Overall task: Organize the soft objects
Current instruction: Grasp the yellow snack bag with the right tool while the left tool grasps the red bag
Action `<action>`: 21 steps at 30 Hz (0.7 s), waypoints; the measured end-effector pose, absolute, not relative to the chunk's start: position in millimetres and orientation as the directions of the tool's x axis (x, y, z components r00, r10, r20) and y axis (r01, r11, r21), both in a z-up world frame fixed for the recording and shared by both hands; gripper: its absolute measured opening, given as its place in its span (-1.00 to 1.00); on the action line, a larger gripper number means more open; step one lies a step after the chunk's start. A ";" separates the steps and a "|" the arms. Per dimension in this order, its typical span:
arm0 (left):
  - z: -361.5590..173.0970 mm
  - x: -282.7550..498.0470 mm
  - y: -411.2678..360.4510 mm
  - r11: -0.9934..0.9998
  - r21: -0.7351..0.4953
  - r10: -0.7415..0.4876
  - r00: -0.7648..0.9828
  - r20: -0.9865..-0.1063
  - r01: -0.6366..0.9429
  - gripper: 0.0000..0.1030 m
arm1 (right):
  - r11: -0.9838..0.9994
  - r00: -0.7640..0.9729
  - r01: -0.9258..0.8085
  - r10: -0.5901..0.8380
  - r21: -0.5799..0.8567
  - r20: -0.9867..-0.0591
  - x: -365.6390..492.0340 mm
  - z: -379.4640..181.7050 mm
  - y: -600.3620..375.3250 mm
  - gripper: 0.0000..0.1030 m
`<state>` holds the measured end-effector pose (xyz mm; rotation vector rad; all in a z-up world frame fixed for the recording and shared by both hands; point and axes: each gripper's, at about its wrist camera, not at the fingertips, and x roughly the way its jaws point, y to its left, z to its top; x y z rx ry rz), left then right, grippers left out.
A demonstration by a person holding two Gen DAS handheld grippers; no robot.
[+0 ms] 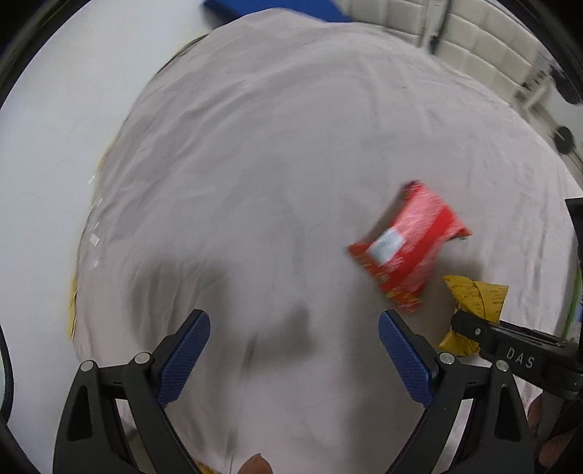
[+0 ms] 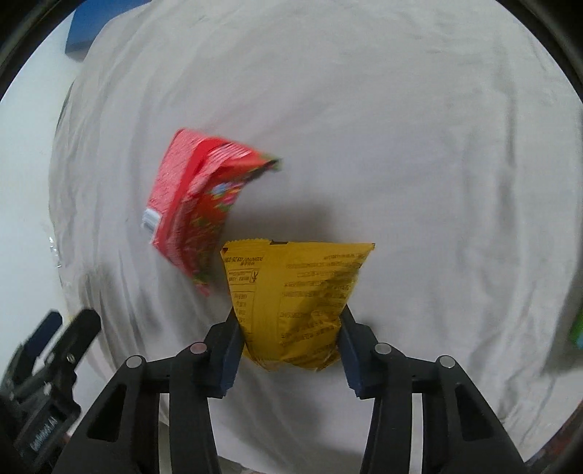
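Right claw [image 2: 289,339] grips a crinkly yellow foil snack packet [image 2: 291,302] by its lower end. Left claw [image 1: 294,350] is wide open w/ nothing in it. Blurred red plastic snack bag [image 1: 406,242] lies fwd-right of left claw on the pale cloth-covered surface [image 1: 255,146], long axis diagonal, just beside the yellow packet; left looks nearer & free.

We count two snack packets: one red packet [image 2: 193,204] and one yellow packet [image 2: 295,306]. We also see one white cloth [image 2: 400,146] and one blue board [image 2: 87,25].
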<state>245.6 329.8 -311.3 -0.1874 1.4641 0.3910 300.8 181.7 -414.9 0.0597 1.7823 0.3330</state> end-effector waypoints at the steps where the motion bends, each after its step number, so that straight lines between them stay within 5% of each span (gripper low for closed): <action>1: -311.1 252.2 325.1 0.932 0.106 0.136 0.064 -0.989 -0.347 0.84 | 0.959 -0.232 -0.139 0.210 0.246 -0.950 302.8 -412.2 176.6 -0.05; 21: -394.9 365.1 258.7 1.000 -0.021 -0.021 -0.135 -0.991 -0.001 0.84 | 0.979 -0.169 -0.155 0.109 0.136 -0.980 335.4 -390.2 116.5 -0.05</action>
